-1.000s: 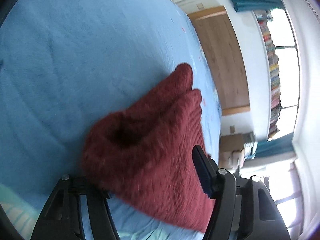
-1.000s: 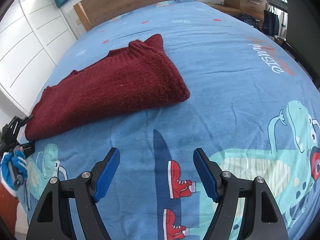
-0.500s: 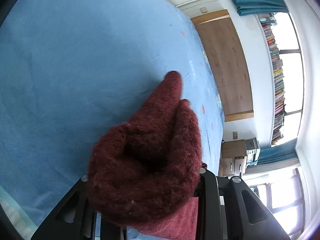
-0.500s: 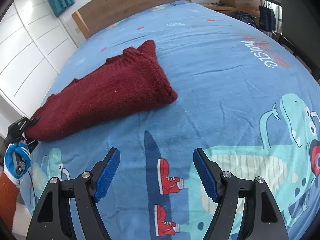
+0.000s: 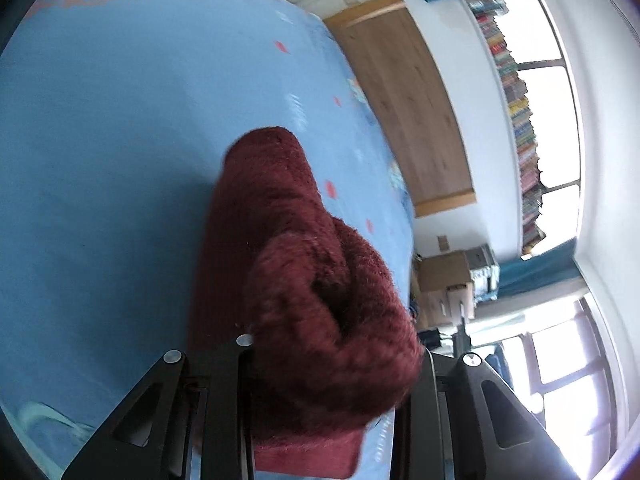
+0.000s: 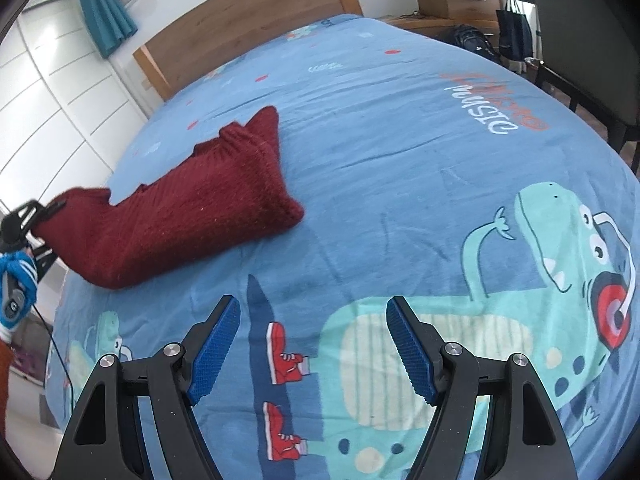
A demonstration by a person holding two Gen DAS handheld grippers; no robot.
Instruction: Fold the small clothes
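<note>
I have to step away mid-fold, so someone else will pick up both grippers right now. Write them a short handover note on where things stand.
Left gripper: its jaws have just been closing and are now clamped on one end of the dark red knitted sweater, which is lifted off the blue dinosaur-print bedspread.
Right gripper: open, empty, hovering over the bedspread's dinosaur print, apart from the sweater.
Sweater: already folded into a long narrow shape; the far end rests on the bed, towards the wooden headboard.
Left to do: probably bring the held end over to the far end, then flatten. No other clothes are in view.
</note>
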